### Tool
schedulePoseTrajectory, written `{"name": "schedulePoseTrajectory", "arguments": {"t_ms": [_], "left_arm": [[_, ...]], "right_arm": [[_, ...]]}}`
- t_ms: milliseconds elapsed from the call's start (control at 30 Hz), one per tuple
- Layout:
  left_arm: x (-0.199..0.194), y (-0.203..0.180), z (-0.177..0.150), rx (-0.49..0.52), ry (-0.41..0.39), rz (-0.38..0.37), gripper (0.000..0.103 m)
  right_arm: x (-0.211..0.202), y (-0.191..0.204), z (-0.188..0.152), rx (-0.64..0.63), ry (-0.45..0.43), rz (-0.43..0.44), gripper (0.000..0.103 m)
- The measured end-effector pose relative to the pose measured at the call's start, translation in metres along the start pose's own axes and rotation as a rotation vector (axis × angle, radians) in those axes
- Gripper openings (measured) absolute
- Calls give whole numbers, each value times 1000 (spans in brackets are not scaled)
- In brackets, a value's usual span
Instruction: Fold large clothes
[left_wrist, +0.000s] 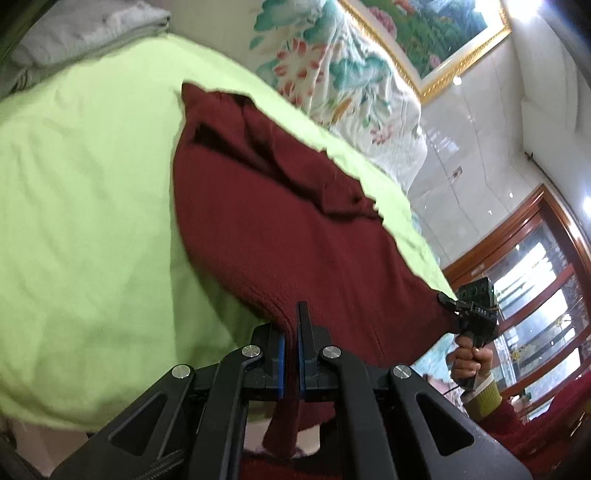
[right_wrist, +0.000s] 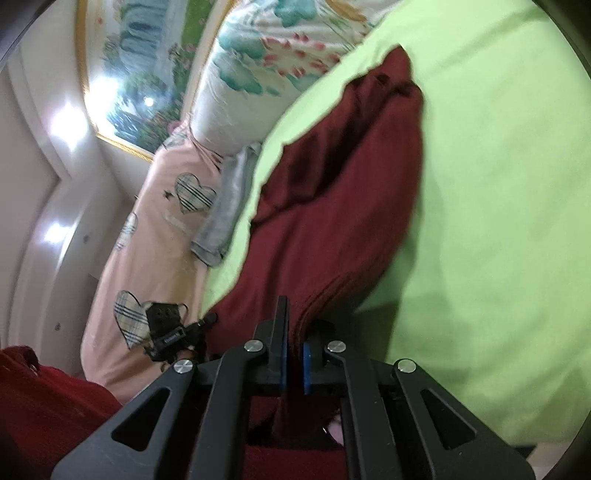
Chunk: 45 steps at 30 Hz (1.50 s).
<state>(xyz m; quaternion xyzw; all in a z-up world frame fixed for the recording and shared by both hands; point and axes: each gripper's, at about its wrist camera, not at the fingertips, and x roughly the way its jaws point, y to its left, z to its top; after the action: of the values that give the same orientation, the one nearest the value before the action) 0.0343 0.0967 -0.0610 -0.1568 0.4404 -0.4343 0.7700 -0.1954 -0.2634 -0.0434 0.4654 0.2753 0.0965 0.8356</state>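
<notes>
Two claws pinch one dark red knitted sweater (left_wrist: 280, 221), no readable writing anywhere on it. It lies rumpled across the lime-green bed cover (left_wrist: 92, 206), its ribbed hem lifted toward the cameras. Left claw (left_wrist: 291, 332) is clamped on one hem corner, right claw (right_wrist: 293, 343) on the other, fabric hanging between the blue pads.

1 red sweater (left_wrist: 295, 221), 2 tongs (left_wrist: 291, 328) (right_wrist: 293, 332), 1 green sheet (left_wrist: 92, 221)

A home bedroom: a bed (left_wrist: 92, 221) with a green sheet, a flowered quilt (left_wrist: 343, 74) at one o'clock, a gold-framed painting (left_wrist: 424, 33) above.
</notes>
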Motion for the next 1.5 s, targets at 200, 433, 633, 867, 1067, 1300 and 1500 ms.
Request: {"name": "schedulePoseTrajectory", "arguments": {"t_ms": [200,433,633,867,1067,1300,1500], "left_arm": [[2,-8,58,16,-122,-6,3],[33,-17,145,58,-188,55,3],[86,0,221,12,-204,141,3],[147,66,250,-107,-141,255,3],[176,91,242,-142,-55,278,6],[140,41,204,-66,-52,224,22],[175,-14,174,46,79,117,27]], "right_arm": [[8,18,53,-39,-84,17,6],[36,18,141,-22,-164,-41,6],[72,-16,215,37,-173,-158,6],[124,-89,252,145,-112,-332,6],[122,-98,249,173,-108,-319,9],[79,-48,219,19,-217,-378,30],[136,-6,183,-202,26,-350,30]]}}
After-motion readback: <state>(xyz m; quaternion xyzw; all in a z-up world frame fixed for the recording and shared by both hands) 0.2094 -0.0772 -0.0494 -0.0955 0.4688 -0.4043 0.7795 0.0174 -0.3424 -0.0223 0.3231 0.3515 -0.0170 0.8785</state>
